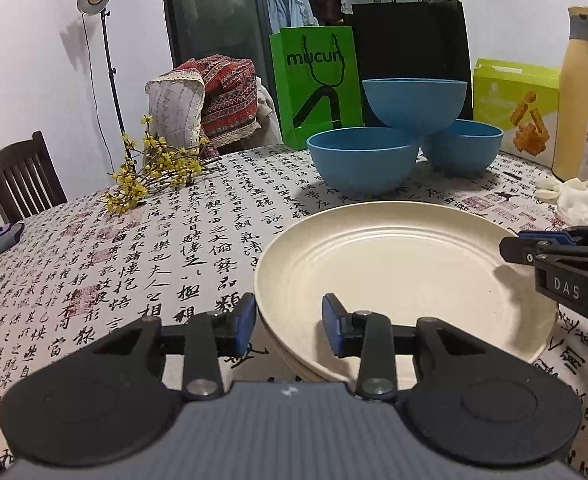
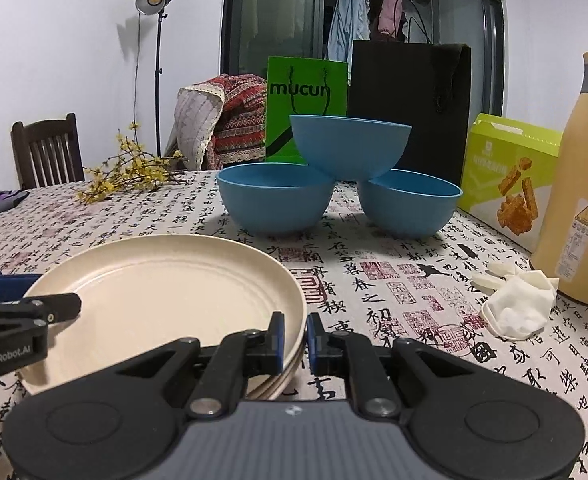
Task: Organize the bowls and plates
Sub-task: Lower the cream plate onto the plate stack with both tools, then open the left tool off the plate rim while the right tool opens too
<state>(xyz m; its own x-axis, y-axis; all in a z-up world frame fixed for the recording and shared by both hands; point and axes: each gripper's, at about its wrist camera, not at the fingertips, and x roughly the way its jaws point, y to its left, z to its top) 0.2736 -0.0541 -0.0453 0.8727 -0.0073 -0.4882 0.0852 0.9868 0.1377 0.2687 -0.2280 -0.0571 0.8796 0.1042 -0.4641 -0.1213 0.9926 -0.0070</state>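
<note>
**Q:** Jaws of left gripper?

**A:** Parted a little, astride the near-left rim of the plates. One pad outside the rim, one over the well. No visible press on either side.

**Q:** Jaws of right gripper?

**A:** Almost closed, pinching the plates' opposite rim, seen edge-on between the pads.

**Q:** Position of the plates?

**A:** Stacked on the cloth, low and close, directly ahead of both grippers. At least two more rims visible under the top plate; exact count unclear.

**Q:** Relation governing the coming move?

**A:** Stack flanked from opposite sides, each gripper at its own edge, tips pointing inward across the well. Round plates, so no long axis; only the run of the rim to align with. Judged: right hand already engaged, left merely placed. With only the right grip, probable sag toward the unheld left side during any lift or slide.

**Q:** Farther back?

**A:** Three bowls, well apart from the plates. Two side by side on the cloth, the third perched upright on their adjoining rims. Behind them, bags and a box. At far right a bottle, with crumpled tissue near its base.
</note>
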